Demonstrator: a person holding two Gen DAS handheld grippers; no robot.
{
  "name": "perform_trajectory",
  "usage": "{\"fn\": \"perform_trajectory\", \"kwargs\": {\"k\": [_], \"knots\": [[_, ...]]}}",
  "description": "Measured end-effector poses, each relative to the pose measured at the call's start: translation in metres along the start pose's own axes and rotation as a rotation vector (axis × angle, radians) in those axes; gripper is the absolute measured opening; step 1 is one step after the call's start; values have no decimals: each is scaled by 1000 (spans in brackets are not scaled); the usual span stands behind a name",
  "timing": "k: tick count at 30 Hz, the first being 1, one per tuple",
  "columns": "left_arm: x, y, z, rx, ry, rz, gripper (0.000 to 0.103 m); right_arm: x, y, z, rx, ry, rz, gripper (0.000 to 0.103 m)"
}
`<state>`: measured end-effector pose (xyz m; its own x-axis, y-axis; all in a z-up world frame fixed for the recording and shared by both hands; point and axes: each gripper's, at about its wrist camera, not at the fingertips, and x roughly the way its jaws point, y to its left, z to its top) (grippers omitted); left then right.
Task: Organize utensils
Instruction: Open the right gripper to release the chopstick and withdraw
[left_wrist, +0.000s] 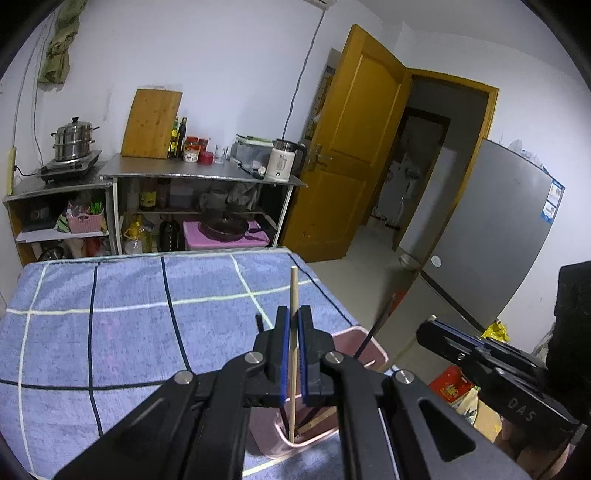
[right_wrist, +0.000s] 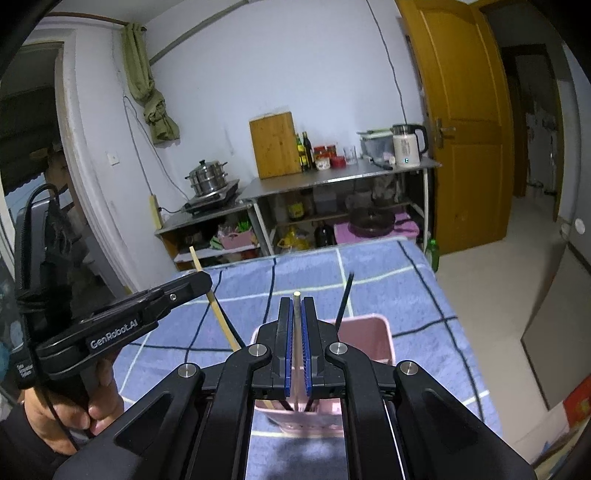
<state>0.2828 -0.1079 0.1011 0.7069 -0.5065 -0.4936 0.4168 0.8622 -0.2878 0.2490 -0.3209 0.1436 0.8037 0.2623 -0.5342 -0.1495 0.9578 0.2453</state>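
Left wrist view: left gripper (left_wrist: 294, 328) is clamped on a wooden chopstick (left_wrist: 294, 295), pads pinching it mid-shaft, stick near upright, top end poking above the jaws, lower end already down inside the pink bin (left_wrist: 364, 341) that sits on the blue checked cloth (left_wrist: 129, 314). Right wrist view: right gripper (right_wrist: 296, 328) is likewise clenched on a metal chopstick (right_wrist: 296, 317), grey rod running straight up between the blue pads, its lower end going down into the same bin, which from here sits directly under and just ahead of the jaws. One dark chopstick (right_wrist: 343, 299) leans out of the bin, tip angled up and away, touching neither gripper. Bin also holds a few more sticks at the bottom, count unclear, partly hidden by the gripper body. Key relation: both held sticks have their long axis roughly vertical and the bin mouth lies below both jaws, so the coming move looks like a straight lower-and-let-go, not a reorient. Neither hand is clearly nearer; the left gripper shows beside the right one at the left of the right wrist view, with the person's hand (right_wrist: 70, 413) on its handle, its stick slanting down toward the bin's near-left corner. Risk as I read it: two sticks dropping into a narrow bin side by side could knock the leaning dark one or each other, so staggering the releases seems safer
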Motion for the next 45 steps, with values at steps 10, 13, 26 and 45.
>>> {"fn": "perform_trajectory", "kwargs": {"k": [10, 13, 26, 45], "knots": [[14, 2, -28, 23, 71, 14, 5, 29, -10, -30, 23, 80, -4, 5], [16, 5, -33, 17, 86, 15, 5, 28, -13, -32, 25, 85, -8, 5], [-24, 17, -36, -17, 40, 19, 23, -5, -4, -26, -3, 33, -38, 16], [-117, 72, -137, -40, 29, 248, 25, -31, 62, -89, -63, 68, 72, 16]]}}
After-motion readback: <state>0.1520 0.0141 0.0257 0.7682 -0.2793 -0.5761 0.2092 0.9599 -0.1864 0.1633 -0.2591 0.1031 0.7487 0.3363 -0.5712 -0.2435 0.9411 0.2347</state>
